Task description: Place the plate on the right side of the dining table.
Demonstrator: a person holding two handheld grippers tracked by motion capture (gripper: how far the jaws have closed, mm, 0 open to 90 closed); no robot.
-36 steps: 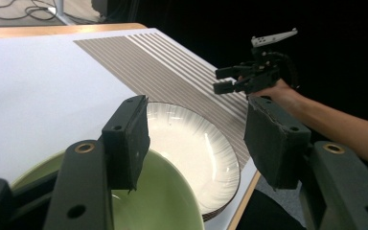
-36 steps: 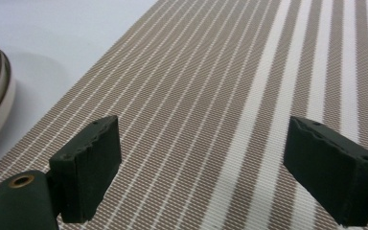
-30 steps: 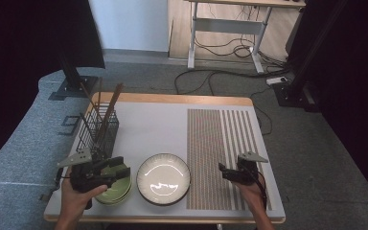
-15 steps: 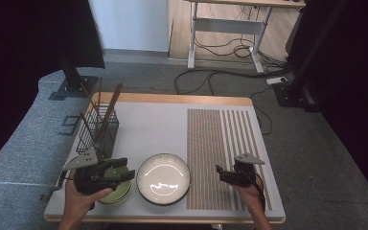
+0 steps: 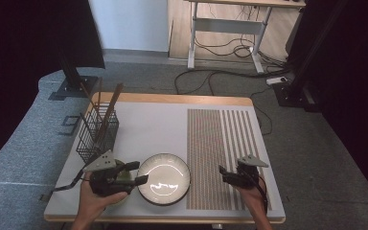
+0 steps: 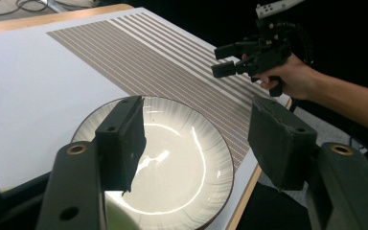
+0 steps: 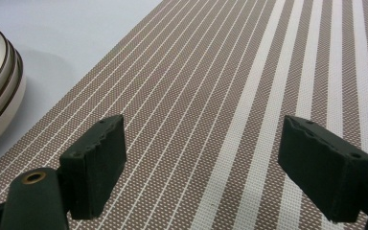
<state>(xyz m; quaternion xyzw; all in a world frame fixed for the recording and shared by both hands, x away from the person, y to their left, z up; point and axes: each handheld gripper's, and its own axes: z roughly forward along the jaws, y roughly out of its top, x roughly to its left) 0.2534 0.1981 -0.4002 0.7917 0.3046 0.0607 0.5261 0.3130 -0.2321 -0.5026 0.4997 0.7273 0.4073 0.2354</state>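
Two pairs of jaws, both spread wide with nothing between them. The left gripper (image 5: 133, 173) sits low in the frame's lower left, hovering over a small green dish (image 5: 120, 176) and pointing toward the white bowl (image 5: 164, 178) just beside it, bottom centre. In the left gripper view, the left gripper (image 6: 199, 143) has that bowl (image 6: 182, 163) right between and below the jaws, rim dark, inside shiny. The right gripper (image 5: 227, 174) is at lower right, over the brown striped mat (image 5: 220, 153), and well apart from the bowl. In the right gripper view, the right gripper (image 7: 203, 163) has just the mat (image 7: 230, 86) under it, with the bowl (image 7: 0, 91) poking in at the left edge. Further out, a wire basket (image 5: 97, 132) with sticks in it stands on the tabletop (image 5: 148, 124) at left, just above the green dish.
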